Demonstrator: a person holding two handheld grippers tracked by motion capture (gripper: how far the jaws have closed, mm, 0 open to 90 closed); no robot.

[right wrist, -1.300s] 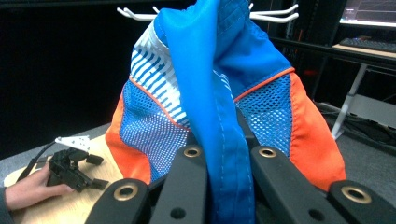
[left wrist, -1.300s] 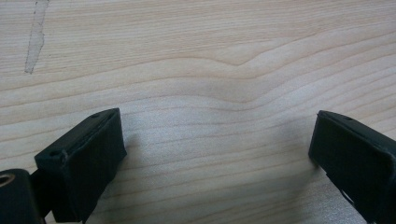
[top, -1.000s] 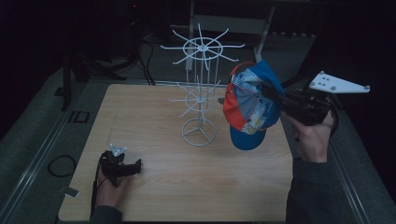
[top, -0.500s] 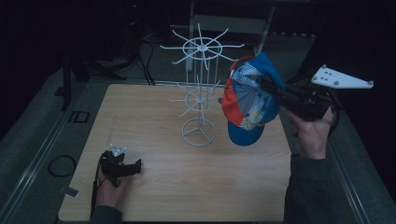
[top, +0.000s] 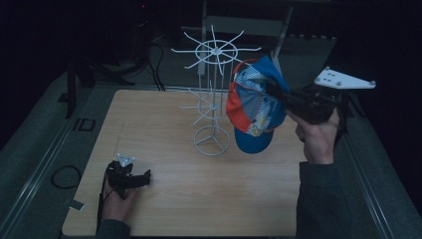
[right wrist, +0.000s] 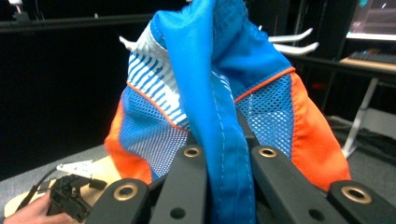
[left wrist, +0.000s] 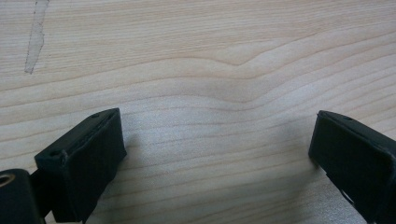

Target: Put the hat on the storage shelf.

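Observation:
A blue, orange and white cap (top: 254,109) hangs in the air just right of a white wire rack (top: 213,99) that stands mid-table. My right gripper (top: 274,92) is shut on the cap's blue fabric and holds it near the rack's upper arms. In the right gripper view the cap (right wrist: 205,79) drapes over the closed jaws of the right gripper (right wrist: 225,156), with the rack's white arms (right wrist: 292,41) behind it. My left gripper (top: 143,177) rests on the wooden table (top: 159,124) at the front left. In its own view the left gripper (left wrist: 219,140) is open over bare wood.
The rack's round wire base (top: 212,141) sits on the table beside the cap's brim. Grey matting (top: 45,149) and metal rails border the table. A cable loop (top: 62,177) lies at the left. A desk with a monitor (right wrist: 373,18) stands beyond.
My right gripper has carried the cap leftward, closer to the rack. The left hand and its gripper have stayed put.

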